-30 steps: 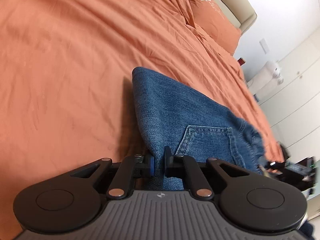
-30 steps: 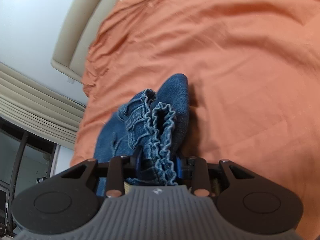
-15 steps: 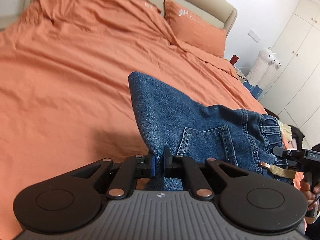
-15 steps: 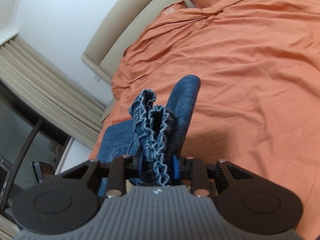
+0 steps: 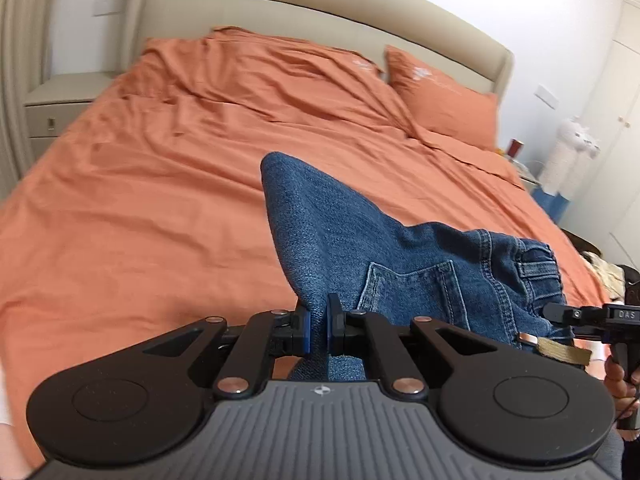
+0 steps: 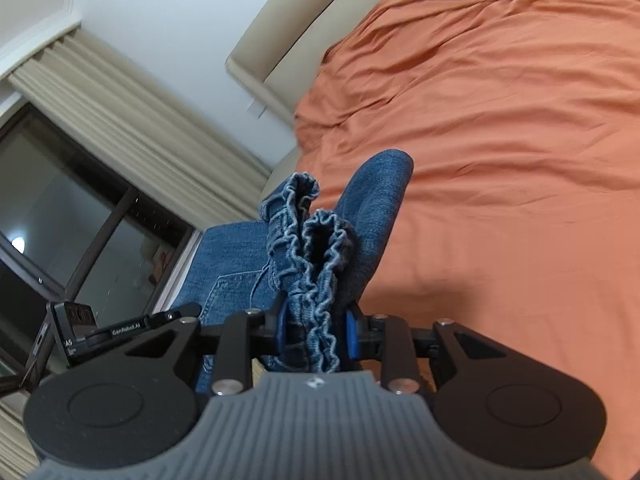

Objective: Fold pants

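Blue denim pants (image 5: 360, 236) hang lifted between both grippers above an orange bed (image 5: 140, 200). My left gripper (image 5: 317, 330) is shut on a fold of the denim beside the back pocket (image 5: 412, 292). My right gripper (image 6: 316, 332) is shut on the bunched elastic waistband (image 6: 316, 256); it also shows at the right of the left wrist view (image 5: 576, 316). The pants (image 6: 376, 208) stand up as a doubled fold ahead of the jaws. The legs are hidden below.
The orange bedspread spreads wide ahead, with an orange pillow (image 5: 444, 96) and beige headboard (image 5: 320, 12) at the far end. A nightstand (image 5: 60, 100) is at far left. Curtains (image 6: 132, 120) and a window (image 6: 80, 220) are left of the bed. White wardrobe doors (image 5: 624, 128) stand at the right.
Both grippers have risen and tilted up with the pants, so more of the headboard, wall and window shows. The grips have not changed.
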{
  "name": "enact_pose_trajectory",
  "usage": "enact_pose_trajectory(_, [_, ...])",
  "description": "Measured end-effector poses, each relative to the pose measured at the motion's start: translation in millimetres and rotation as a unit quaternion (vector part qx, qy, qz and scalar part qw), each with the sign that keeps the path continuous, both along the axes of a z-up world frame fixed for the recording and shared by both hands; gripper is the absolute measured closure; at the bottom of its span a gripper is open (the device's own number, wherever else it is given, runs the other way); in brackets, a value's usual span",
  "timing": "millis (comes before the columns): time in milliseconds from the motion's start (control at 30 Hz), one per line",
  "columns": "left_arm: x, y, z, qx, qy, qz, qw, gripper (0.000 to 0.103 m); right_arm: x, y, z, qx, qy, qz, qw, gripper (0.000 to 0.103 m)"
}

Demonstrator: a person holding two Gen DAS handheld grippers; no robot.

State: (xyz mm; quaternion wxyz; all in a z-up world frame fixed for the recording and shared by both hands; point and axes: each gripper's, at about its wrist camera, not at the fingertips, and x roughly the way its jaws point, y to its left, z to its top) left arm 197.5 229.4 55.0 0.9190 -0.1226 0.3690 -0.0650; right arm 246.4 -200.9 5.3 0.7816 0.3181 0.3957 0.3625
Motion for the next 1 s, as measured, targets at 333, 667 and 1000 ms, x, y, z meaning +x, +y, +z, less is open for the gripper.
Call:
enact_pose_trajectory(333, [35.0,90.9,-48.6,-0.018,0.020,0.051,0.9983,0.096,54.1,108.9,-40.6,-0.005,0.033,0.036,0.999,0.079])
enact_pose_trajectory(667, [71.5,143.4,-134.9,-0.028,0.045,0.067,0.9963,0.096,103.9,169.2,-106.5,-0.052,0.081,0.063,0.993,0.079])
enact_pose_trajectory(1000, [80.7,158.9,-177.5,-0.020,0.073,0.071,0.9946,0.091,125.9,164.0,-169.1,-0.089,0.125,0.045,0.987,0.078])
